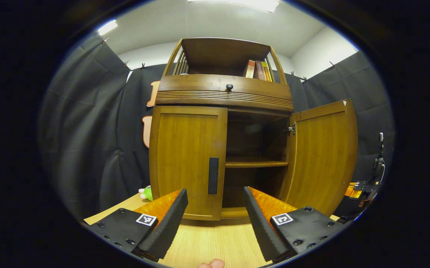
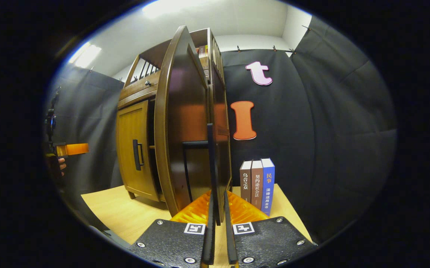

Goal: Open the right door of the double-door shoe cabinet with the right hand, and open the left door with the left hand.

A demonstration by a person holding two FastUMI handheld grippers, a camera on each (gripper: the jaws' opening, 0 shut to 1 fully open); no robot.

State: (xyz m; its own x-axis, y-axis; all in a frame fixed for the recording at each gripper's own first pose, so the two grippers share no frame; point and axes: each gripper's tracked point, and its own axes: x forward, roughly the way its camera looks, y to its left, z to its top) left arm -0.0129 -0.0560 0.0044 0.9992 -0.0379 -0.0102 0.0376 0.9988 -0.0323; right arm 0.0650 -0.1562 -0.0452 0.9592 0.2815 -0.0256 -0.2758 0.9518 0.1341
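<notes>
With right door (image 1: 323, 156) swung out, right claw (image 2: 218, 219) clamps its edge; left claw (image 1: 215, 219), spread, next needs left door's handle (image 1: 213, 175).

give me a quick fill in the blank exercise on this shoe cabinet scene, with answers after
1. The right door of the shoe cabinet stands ____.
2. The left door is ____, its handle untouched.
3. The left hand-held gripper is ____, its fingers apart in front of the left door.
4. The right hand-held gripper is closed on the ____ of the right door.

Answers: open; closed; open; handle
</notes>
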